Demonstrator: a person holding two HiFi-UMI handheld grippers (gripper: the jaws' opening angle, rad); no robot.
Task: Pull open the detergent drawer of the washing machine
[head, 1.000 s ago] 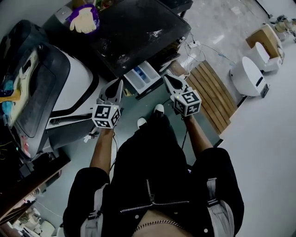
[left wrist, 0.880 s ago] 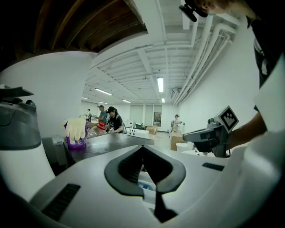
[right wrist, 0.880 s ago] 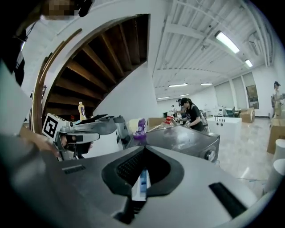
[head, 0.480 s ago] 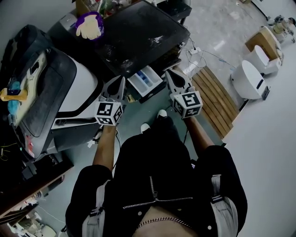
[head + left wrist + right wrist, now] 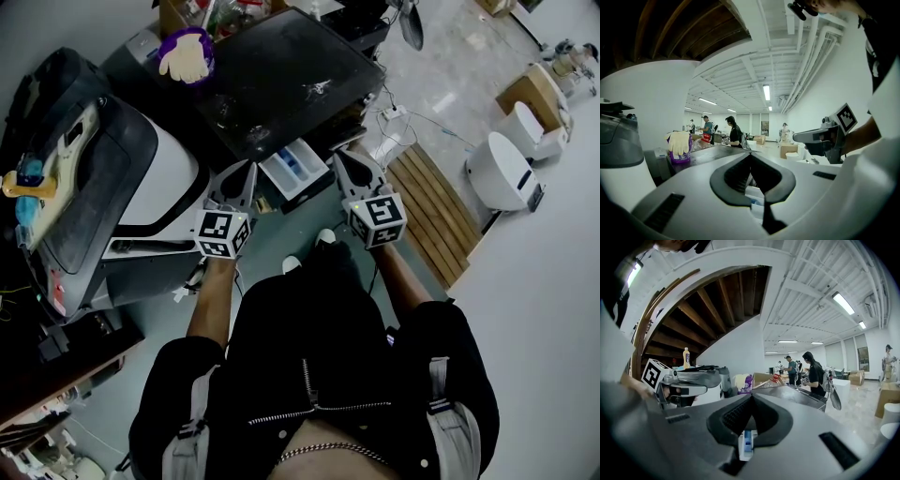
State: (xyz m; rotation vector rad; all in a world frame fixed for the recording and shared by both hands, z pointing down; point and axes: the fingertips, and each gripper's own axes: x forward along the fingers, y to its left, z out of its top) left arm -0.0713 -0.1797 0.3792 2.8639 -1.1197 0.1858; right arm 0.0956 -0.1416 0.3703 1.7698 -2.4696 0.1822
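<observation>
— Two grippers on the list; how did each stand?
— Left gripper (image 5: pixel 247 171): jaws together, nothing between them. Right gripper (image 5: pixel 338 157): jaws together as well, empty. Both were held out in front of the person (image 5: pixel 319 375), tips toward the washer (image 5: pixel 281 75).
— Drawer?
— One drawer (image 5: pixel 295 169), white with a blue compartment, pulled out from the washer's front under its dark top. In the head view it lay between the two sets of tips, the left tips just beside its left corner and the right tips near its right side. Contact could not be told. Each gripper view showed it below and beyond the closed jaws, not clamped.
— Other items?
— One second machine (image 5: pixel 122 178), white with a dark lid, left of the washer. One purple bottle (image 5: pixel 683 158) with a pale glove (image 5: pixel 678 142) draped over it, beside the washer's far left corner. One slatted wooden board (image 5: pixel 431 192) on the floor at right. One white round unit (image 5: pixel 502 169) beyond it. Several people (image 5: pixel 813 371) stood at a far counter in both gripper views.
</observation>
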